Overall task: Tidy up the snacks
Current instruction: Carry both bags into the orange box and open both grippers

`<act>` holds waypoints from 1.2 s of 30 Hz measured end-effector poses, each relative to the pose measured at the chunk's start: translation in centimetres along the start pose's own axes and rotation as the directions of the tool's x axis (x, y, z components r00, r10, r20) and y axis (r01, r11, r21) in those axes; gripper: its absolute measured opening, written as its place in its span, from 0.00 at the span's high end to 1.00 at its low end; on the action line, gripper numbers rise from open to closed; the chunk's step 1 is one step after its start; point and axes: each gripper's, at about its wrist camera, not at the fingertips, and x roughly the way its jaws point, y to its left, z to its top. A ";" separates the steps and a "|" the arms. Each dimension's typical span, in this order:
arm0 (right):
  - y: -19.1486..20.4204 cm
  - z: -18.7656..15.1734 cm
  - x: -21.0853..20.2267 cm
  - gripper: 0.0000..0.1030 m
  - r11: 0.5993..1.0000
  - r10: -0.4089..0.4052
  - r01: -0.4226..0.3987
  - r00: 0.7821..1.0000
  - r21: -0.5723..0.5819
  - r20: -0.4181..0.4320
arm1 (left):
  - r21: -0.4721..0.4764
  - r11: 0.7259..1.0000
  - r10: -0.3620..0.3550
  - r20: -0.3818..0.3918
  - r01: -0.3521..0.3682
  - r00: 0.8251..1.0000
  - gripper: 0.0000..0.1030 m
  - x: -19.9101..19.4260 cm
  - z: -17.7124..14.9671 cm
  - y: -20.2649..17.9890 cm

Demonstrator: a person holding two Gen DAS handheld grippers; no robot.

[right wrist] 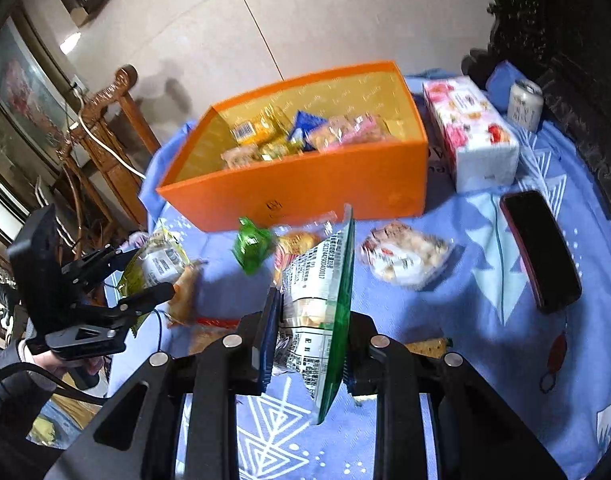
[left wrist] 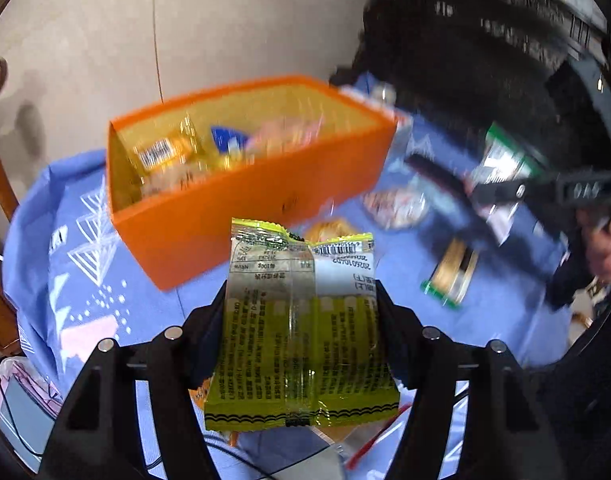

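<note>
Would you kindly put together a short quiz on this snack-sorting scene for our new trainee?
1. True or false: the orange box already has snacks inside it.
2. Which packet does the left gripper hold? A) the yellow-green packet B) the green-edged packet C) nothing
3. What lies on the blue cloth to the right of the loose snacks, seen from the right wrist?

Key
1. True: several wrapped snacks lie in it.
2. A; the right gripper has its jaws shut on the green-edged packet.
3. A dark phone, in front of the floral tissue pack.
</note>
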 end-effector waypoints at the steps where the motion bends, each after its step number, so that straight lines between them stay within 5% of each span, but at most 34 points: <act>1: 0.1 0.3 -0.2 0.75 1.000 0.004 -0.004 1.000 -0.002 0.011 | -0.011 1.000 -0.005 0.023 0.005 1.000 0.37 -0.6 0.8 0.0; 8: 1.2 5.8 -2.1 0.75 0.998 0.050 -0.045 0.989 -0.034 0.141 | -0.077 0.997 0.018 0.180 -0.005 0.984 0.37 -2.2 7.9 1.2; 12: 2.1 11.4 -1.9 0.75 0.996 0.068 -0.053 0.972 -0.074 0.225 | -0.098 0.989 0.133 0.223 -0.114 0.966 0.32 -1.6 13.2 3.2; 13: 2.3 12.8 -1.7 0.71 0.996 0.066 -0.048 0.968 -0.081 0.241 | -0.124 0.978 0.192 0.233 -0.166 0.953 0.28 -1.4 14.5 3.8; 14: 2.5 14.3 -1.4 0.62 0.996 0.054 -0.034 0.966 -0.081 0.253 | -0.143 0.967 0.240 0.231 -0.211 0.943 0.10 -1.3 15.4 4.0; 15: 2.6 15.9 -1.1 0.52 0.998 0.035 -0.018 0.965 -0.067 0.261 | -0.172 0.941 0.326 0.213 -0.293 0.921 0.04 -1.1 16.5 4.4; 16: 2.5 16.6 -1.1 0.39 0.999 0.017 -0.004 0.962 -0.049 0.274 | -0.182 0.920 0.379 0.196 -0.346 0.904 0.04 -0.8 17.3 4.6; 18: 2.5 17.5 -1.8 0.37 1.000 0.010 0.000 0.943 -0.028 0.332 | -0.172 0.905 0.415 0.146 -0.390 0.898 0.04 -0.2 18.1 4.7; 26: 1.2 13.6 -0.7 0.36 1.000 -0.013 0.015 0.972 -0.008 0.234 | -0.191 0.894 0.415 0.018 -0.404 0.910 0.04 1.9 15.3 3.9; 36: 0.1 7.5 -2.0 0.31 0.997 -0.078 0.080 0.981 -0.002 0.177 | -0.190 0.899 0.399 -0.010 -0.394 0.917 0.04 1.2 12.4 1.8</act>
